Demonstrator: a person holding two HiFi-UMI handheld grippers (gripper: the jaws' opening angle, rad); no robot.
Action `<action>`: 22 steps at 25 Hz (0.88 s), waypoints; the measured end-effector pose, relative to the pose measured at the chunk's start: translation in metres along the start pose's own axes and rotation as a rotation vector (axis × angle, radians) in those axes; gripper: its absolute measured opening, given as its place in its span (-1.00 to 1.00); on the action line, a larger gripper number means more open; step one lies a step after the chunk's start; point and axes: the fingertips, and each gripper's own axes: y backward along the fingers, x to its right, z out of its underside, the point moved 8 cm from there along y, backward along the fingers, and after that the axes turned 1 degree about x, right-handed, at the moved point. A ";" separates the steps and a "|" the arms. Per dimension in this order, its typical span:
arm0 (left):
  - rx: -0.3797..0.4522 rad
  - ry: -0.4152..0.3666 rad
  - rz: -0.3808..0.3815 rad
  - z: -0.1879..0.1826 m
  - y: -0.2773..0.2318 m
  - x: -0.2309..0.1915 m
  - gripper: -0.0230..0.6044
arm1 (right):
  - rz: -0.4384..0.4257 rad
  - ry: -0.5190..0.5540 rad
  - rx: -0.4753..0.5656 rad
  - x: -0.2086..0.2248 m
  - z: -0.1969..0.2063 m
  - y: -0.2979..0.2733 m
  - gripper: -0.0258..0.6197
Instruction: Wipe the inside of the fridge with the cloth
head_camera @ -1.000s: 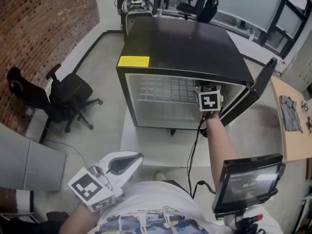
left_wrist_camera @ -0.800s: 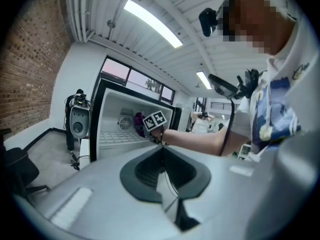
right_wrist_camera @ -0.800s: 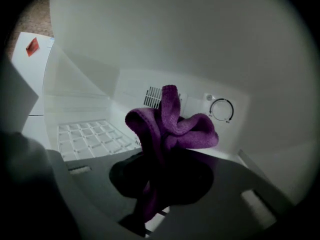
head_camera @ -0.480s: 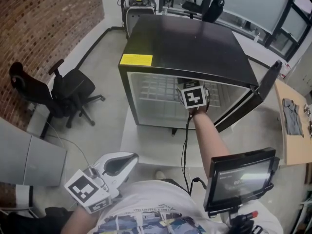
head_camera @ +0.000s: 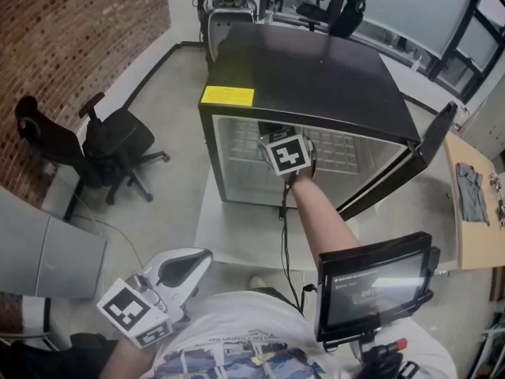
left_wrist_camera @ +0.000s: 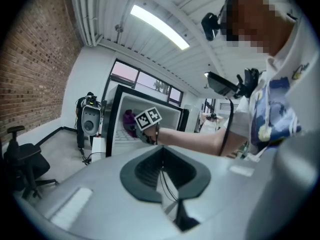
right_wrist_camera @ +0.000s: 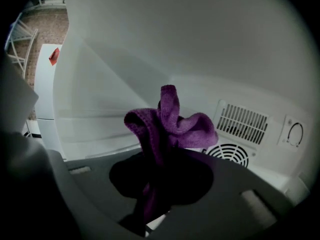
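Observation:
The black mini fridge (head_camera: 316, 61) stands open, its door (head_camera: 398, 170) swung out to the right. My right gripper (head_camera: 282, 150) reaches into the left-middle of the white interior, under its marker cube. In the right gripper view that gripper (right_wrist_camera: 161, 176) is shut on a bunched purple cloth (right_wrist_camera: 170, 124), held close to the white back wall (right_wrist_camera: 150, 59). From the left gripper view the cloth (left_wrist_camera: 129, 120) shows just inside the fridge opening. My left gripper (head_camera: 180, 271) hangs low at the left, away from the fridge, jaws together and holding nothing (left_wrist_camera: 162, 176).
A vent grille (right_wrist_camera: 243, 123), a round fan grille (right_wrist_camera: 227, 154) and a dial (right_wrist_camera: 295, 134) sit on the fridge's back wall. A black office chair (head_camera: 110, 148) stands left of the fridge. A screen (head_camera: 375, 287) is mounted by my right arm. A wooden table (head_camera: 461, 235) is at right.
My right gripper has swept leftward with the cloth, from the right side of the fridge opening to its left-middle. The left gripper sank slightly toward the lower left.

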 end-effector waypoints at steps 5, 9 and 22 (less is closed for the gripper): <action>0.004 0.002 -0.016 0.001 0.009 -0.002 -0.90 | -0.051 0.002 0.017 -0.020 -0.009 -0.006 -0.67; 0.004 0.004 -0.017 0.003 0.013 -0.005 -0.90 | -0.080 -0.002 0.034 -0.027 -0.012 -0.009 -0.67; -0.010 -0.007 0.050 0.005 0.017 -0.008 -0.90 | -0.035 0.018 0.137 -0.016 -0.019 0.032 -0.67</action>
